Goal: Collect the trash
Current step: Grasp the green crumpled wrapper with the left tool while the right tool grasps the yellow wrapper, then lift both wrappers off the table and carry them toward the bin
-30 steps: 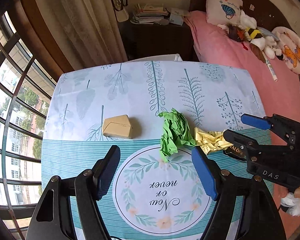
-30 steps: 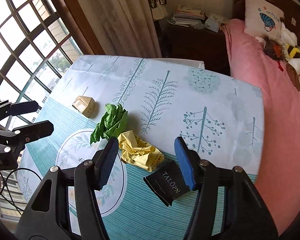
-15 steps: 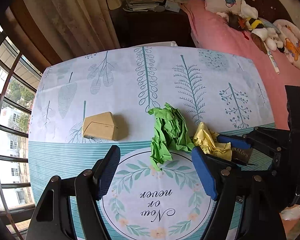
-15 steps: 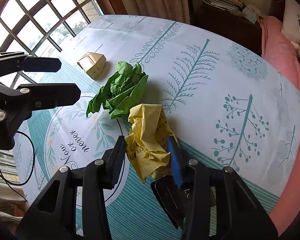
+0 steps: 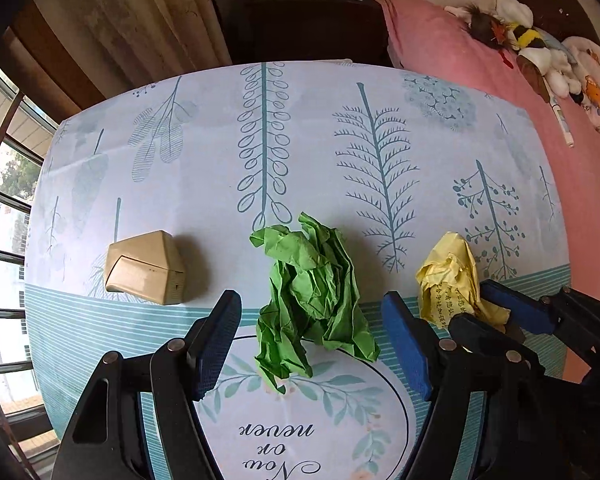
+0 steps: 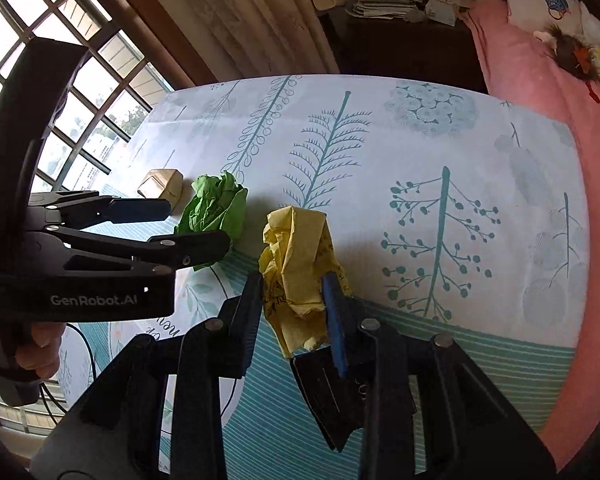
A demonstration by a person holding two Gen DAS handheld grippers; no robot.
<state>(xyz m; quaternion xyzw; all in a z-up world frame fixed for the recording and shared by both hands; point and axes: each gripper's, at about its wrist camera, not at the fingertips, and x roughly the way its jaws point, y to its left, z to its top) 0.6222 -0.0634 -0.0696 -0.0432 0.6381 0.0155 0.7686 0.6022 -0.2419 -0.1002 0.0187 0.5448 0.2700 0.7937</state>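
Note:
A crumpled green paper [image 5: 314, 296] lies on the patterned tablecloth [image 5: 300, 152], between the open jaws of my left gripper [image 5: 312, 338]; it also shows in the right wrist view [image 6: 216, 212]. My right gripper [image 6: 292, 308] is shut on a crumpled yellow paper [image 6: 296, 264] and holds it lifted; the yellow paper also shows in the left wrist view [image 5: 450, 276]. A black packet [image 6: 332, 392] lies under the right gripper. A small beige box [image 5: 144, 268] sits to the left.
A pink bed [image 5: 480, 64] with soft toys borders the table on the right. A dark cabinet [image 5: 300, 20] with stacked papers stands behind. Barred windows [image 6: 60, 80] and curtains are on the left.
My right gripper closed on the yellow paper and lifted it. My left gripper moved forward so the green paper now sits between its open jaws.

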